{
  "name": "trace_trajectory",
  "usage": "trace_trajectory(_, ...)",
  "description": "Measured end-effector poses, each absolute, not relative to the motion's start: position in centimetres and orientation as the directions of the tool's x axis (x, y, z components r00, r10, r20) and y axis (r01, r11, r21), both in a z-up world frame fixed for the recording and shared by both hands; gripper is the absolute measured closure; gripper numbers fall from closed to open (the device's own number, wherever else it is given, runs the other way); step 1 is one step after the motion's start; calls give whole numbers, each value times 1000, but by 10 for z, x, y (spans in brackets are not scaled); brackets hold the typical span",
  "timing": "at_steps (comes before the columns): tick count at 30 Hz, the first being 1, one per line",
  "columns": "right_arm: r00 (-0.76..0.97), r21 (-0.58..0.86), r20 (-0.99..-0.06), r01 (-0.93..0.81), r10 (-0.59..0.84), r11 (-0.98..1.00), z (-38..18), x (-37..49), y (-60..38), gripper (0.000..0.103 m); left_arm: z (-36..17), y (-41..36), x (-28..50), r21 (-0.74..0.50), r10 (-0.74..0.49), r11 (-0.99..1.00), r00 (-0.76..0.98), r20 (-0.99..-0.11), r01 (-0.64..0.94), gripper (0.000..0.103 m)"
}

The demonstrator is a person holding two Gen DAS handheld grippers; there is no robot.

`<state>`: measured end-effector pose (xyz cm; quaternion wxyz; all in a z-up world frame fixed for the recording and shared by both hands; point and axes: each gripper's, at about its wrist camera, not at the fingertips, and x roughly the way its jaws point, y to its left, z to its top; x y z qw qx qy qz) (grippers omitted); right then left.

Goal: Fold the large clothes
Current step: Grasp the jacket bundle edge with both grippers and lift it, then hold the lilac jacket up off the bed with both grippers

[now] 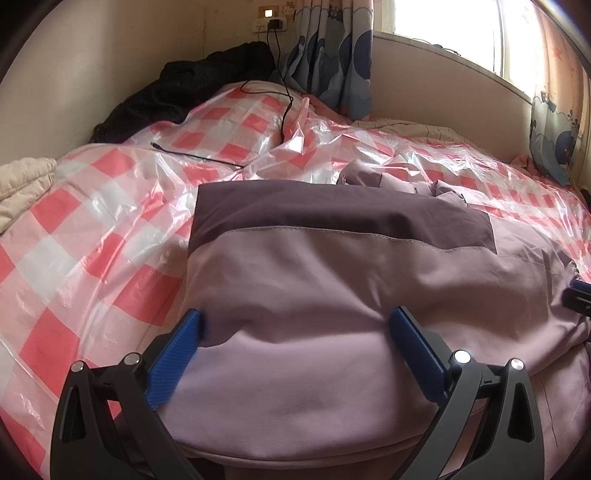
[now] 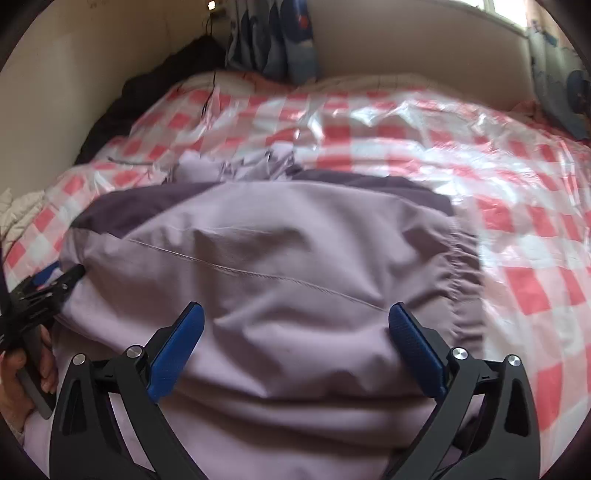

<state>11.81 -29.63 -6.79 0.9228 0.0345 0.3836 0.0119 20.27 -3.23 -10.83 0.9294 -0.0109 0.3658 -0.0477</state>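
A large lilac garment with a dark purple band lies folded on the bed, over a pink-and-white checked plastic sheet. My left gripper is open, its blue fingers spread wide over the garment's near left part. The right gripper's tip shows at that view's right edge. In the right wrist view the same garment fills the middle, and my right gripper is open above its near right part. The left gripper, held by a hand, shows at the left edge.
A black garment lies against the wall at the back left. A black charger cable trails from a wall socket onto the plastic. Curtains and a window stand behind the bed. A beige quilt lies at the left.
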Motion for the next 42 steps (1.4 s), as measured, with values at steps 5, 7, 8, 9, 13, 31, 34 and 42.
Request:
trace_trajectory(5,583,-20,-812,-27,-1,999,-90,116,-292,6,-116,-30,209,-86,-124,992,708,-695,90,6)
trace_trajectory(7,588,55,-807,-9,50,998,-67,102,-295,6,-115,-23,207,-127,-162,987,705,-690,101,6)
trace_trajectory(8,610,109,-787,-9,92,994,-51,87,-297,6,-113,-19,208,-145,-178,984,692,-700,107,6)
trace_trajectory(9,617,129,-780,-6,105,992,-40,71,-300,6,-111,-14,207,-156,-186,982,673,-716,106,6)
trace_trajectory(13,586,154,-803,20,113,988,-13,-16,-324,6,-94,18,185,-246,-198,969,622,-758,9,6)
trace_trajectory(31,534,666,-683,174,499,725,-77,-277,-402,6,-96,169,-41,-479,-391,865,397,-830,-148,6)
trace_trajectory(34,548,729,-609,102,573,677,-74,-283,-393,6,-102,179,-67,-443,-368,882,352,-861,-161,6)
trace_trajectory(42,532,728,-633,163,562,666,-85,-281,-395,6,-150,166,-108,-508,-484,853,178,-857,-121,6)
